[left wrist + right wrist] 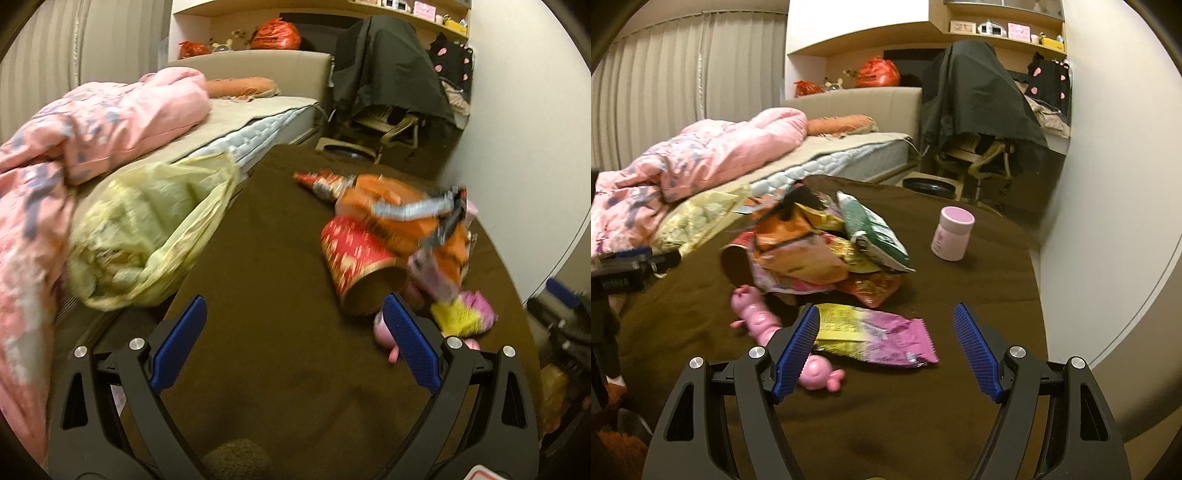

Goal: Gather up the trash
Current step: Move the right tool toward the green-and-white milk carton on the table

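Wrappers (827, 247) heaped on brown blanket (886, 424), ahead of right gripper (886, 332) and slightly toward its left finger. Right fingers spread wide, holding nothing; purple-yellow packet (875, 334) lies flat between tips, touching left pad. Pink toy (764, 325) just outside left finger. Pink jar (952, 233) upright, well beyond right finger. Left gripper (295, 321) fingers spread, empty; red cup (354, 262) on its side just ahead of right finger. Yellow bag (147, 229) beyond left finger, blurred, against bed (266, 114).
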The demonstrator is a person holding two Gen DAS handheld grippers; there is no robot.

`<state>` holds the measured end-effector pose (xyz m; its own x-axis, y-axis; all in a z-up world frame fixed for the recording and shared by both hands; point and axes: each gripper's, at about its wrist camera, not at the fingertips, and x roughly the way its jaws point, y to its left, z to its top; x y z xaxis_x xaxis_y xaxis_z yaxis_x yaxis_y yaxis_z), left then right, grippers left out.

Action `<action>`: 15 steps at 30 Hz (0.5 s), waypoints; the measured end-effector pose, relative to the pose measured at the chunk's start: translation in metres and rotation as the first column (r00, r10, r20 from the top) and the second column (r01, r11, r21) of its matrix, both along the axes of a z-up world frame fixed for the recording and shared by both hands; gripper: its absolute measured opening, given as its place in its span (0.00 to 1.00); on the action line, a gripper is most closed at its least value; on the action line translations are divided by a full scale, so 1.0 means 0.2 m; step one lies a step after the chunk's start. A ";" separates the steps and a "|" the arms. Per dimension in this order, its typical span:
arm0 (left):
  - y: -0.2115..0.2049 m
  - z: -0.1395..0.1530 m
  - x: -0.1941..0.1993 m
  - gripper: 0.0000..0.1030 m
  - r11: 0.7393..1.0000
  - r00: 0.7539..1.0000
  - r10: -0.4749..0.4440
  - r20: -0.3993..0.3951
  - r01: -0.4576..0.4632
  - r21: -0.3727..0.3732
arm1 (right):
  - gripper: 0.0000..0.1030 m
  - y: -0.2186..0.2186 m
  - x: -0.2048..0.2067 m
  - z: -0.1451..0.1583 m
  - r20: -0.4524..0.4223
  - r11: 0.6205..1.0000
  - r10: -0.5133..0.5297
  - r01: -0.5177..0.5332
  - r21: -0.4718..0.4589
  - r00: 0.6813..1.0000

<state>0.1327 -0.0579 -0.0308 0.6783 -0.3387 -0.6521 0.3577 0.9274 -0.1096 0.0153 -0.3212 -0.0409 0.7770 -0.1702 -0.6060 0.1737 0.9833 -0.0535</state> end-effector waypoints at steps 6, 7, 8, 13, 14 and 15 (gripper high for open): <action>-0.07 0.07 0.15 0.90 0.991 0.994 -0.108 0.008 0.108 -0.080 | 0.69 -0.05 0.11 -0.09 -0.082 0.999 0.032 -0.029 0.032 0.996; -0.09 0.07 0.16 0.91 0.990 0.992 -0.121 0.020 0.122 -0.072 | 0.69 -0.04 0.12 -0.10 -0.093 0.999 0.037 -0.034 0.035 0.995; -0.10 0.07 0.17 0.91 0.989 0.991 -0.131 0.031 0.133 -0.067 | 0.69 -0.04 0.13 -0.12 -0.105 0.999 0.041 -0.037 0.034 0.994; -0.14 -0.04 0.23 0.91 0.976 0.976 -0.211 -0.056 0.207 -0.069 | 0.69 -0.05 0.13 -0.17 -0.138 0.997 0.070 -0.064 0.044 0.988; -0.14 -0.06 0.25 0.91 0.974 0.973 -0.222 -0.071 0.217 -0.071 | 0.69 -0.05 0.14 -0.19 -0.141 0.997 0.073 -0.067 0.048 0.987; -0.15 -0.09 0.25 0.91 0.971 0.969 -0.233 -0.086 0.227 -0.071 | 0.69 -0.05 0.14 -0.20 -0.147 0.996 0.075 -0.069 0.050 0.986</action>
<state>0.1823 -0.0877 -0.0479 0.5149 -0.5192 -0.6821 0.5460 0.8121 -0.2059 0.0434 -0.3313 -0.0807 0.6867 -0.0878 -0.7216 0.0959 0.9949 -0.0298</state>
